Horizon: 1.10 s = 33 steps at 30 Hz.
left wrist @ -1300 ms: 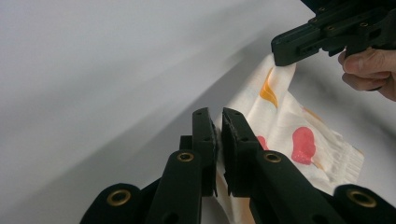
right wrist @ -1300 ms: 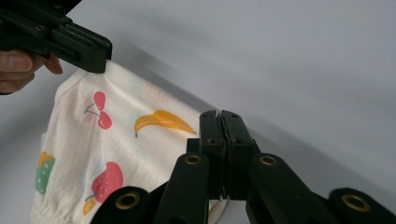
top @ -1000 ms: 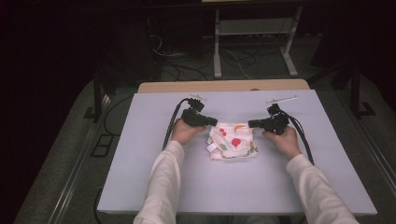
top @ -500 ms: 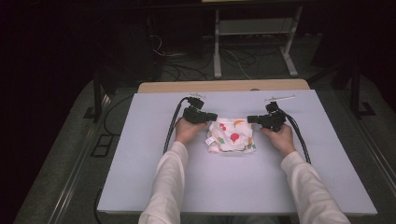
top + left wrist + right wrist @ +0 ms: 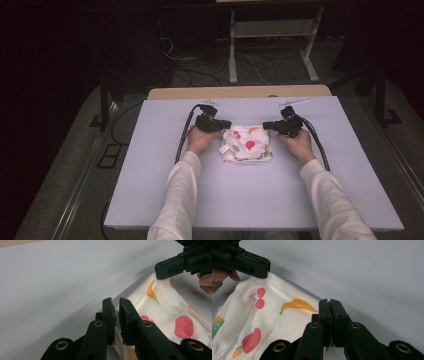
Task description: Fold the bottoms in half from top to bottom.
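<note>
Nearest to the person, the near edge of the cloth [image 5: 246,146] rested on the grey surface [image 5: 150,165], a small white cloth with fruit prints. Farther away, the left tool [image 5: 223,124] was closed on its far left corner, and the right tool [image 5: 268,125] was closed on its far right corner; both pairs of jaws stood narrow with fabric between them. The risk, I think, was a slip: each tool pinched only a thin edge, so an uneven pull could free one corner. Then the cloth would drop and crumple on the surface.
</note>
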### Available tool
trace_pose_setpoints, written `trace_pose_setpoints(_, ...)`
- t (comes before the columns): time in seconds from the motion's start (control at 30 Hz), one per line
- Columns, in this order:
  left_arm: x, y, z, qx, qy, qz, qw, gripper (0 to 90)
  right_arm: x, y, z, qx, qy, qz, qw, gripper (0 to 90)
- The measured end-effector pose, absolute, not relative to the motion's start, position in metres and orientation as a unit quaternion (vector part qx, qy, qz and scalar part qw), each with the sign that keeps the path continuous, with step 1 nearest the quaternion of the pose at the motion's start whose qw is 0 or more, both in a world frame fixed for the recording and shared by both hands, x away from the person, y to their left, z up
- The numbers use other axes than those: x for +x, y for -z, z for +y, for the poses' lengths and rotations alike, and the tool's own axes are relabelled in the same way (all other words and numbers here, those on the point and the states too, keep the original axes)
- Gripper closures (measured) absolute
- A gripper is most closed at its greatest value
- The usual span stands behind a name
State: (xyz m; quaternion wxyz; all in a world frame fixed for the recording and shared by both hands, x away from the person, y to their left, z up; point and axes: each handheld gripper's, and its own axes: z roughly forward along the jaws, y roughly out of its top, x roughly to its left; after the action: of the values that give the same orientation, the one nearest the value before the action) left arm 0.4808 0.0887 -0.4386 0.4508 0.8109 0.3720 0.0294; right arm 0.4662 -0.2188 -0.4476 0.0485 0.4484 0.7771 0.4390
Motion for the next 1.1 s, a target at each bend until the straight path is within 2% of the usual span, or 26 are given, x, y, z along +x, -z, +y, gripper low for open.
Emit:
trace_pose_setpoints(0.07,0.481,0.438,0.090,0.808,-0.037,0.378,0.451,79.6,0.467,0.448,-0.219,0.451,-0.441,0.775,0.043,84.9)
trace_pose_setpoints(0.1,0.481,0.438,0.090,0.806,-0.038,0.380,0.452,76.0,0.468,0.449,-0.219,0.454,-0.441,0.773,0.044,81.2)
trace_pose_setpoints(0.13,0.481,0.438,0.091,0.807,-0.039,0.383,0.448,71.0,0.467,0.449,-0.219,0.457,-0.439,0.772,0.051,74.6)
trace_pose_setpoints(0.2,0.480,0.437,0.091,0.812,-0.045,0.381,0.439,64.8,0.467,0.449,-0.219,0.468,-0.432,0.768,0.067,50.4)
trace_pose_setpoints(0.3,0.479,0.435,0.091,0.813,-0.048,0.388,0.431,52.5,0.466,0.447,-0.222,0.480,-0.417,0.768,0.081,35.5)
trace_pose_setpoints(0.5,0.470,0.420,0.094,0.803,-0.059,0.391,0.445,28.6,0.461,0.435,-0.236,0.492,-0.430,0.753,0.080,14.2)
trace_pose_setpoints(0.57,0.467,0.416,0.095,0.802,-0.063,0.393,0.445,21.1,0.457,0.430,-0.241,0.490,-0.435,0.751,0.083,12.6)
trace_pose_setpoints(0.67,0.464,0.413,0.095,0.806,-0.060,0.400,0.433,10.3,0.452,0.421,-0.248,0.488,-0.444,0.747,0.080,2.9)
trace_pose_setpoints(0.73,0.461,0.410,0.095,0.809,-0.066,0.401,0.425,3.0,0.448,0.416,-0.251,0.482,-0.447,0.749,0.080,1.1)
trace_pose_setpoints(0.8,0.458,0.407,0.096,0.808,-0.078,0.400,0.425,0.1,0.444,0.411,-0.253,0.477,-0.447,0.752,0.083,0.0)
trace_pose_setpoints(1.1,0.447,0.398,0.105,0.800,-0.096,0.395,0.441,0.0,0.430,0.398,-0.258,0.461,-0.459,0.755,0.086,0.0)
